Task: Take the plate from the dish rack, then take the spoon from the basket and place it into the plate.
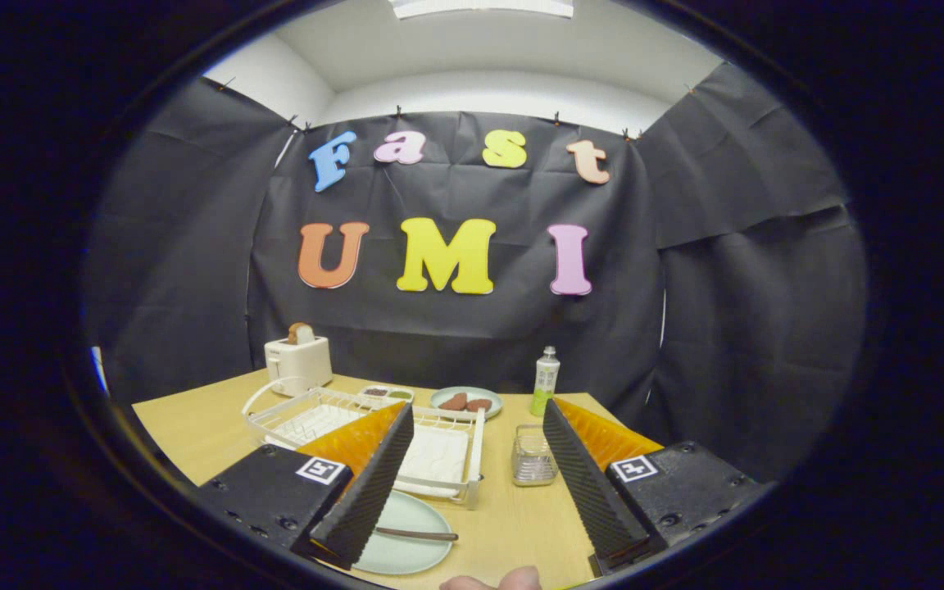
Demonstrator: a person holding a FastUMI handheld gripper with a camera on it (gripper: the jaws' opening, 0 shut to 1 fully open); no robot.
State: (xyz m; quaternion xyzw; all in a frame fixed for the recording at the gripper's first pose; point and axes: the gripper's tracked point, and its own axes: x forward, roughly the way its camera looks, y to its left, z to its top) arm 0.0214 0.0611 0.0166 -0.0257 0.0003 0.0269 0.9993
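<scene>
Between the fingers: the gripper (pixel 472 483) stands wide apart, holding nothing; bare wooden table (pixel 513 516) shows in the gap.
Fingers: wedge-shaped, with ribbed inner faces (pixel 583 475).
Plate: a pale green round plate (pixel 406 537) lies flat by the table's near edge, partly under the left finger.
Spoon: a dark slim spoon (pixel 416 534) lies in the plate, its long axis running across it, roughly along the table's near edge; which end is the bowl I cannot tell.
Dish rack: a white wire dish rack (pixel 374 434) with a looped handle sits just beyond the plate, mid-table, a flat white tray inside it.
Basket: a small wire basket (pixel 533 459) stands upright beside the rack, near the right finger; its contents are too small to tell.
Far edge of table: a second plate (pixel 466 401) carries two brown pieces; next to it a small tray (pixel 386 393), a green-tinted bottle (pixel 546 381) standing upright, and a white toaster (pixel 298 360) with bread in its slot at the far left corner.
Near edge: fingertips of a person's hand (pixel 492 582).
</scene>
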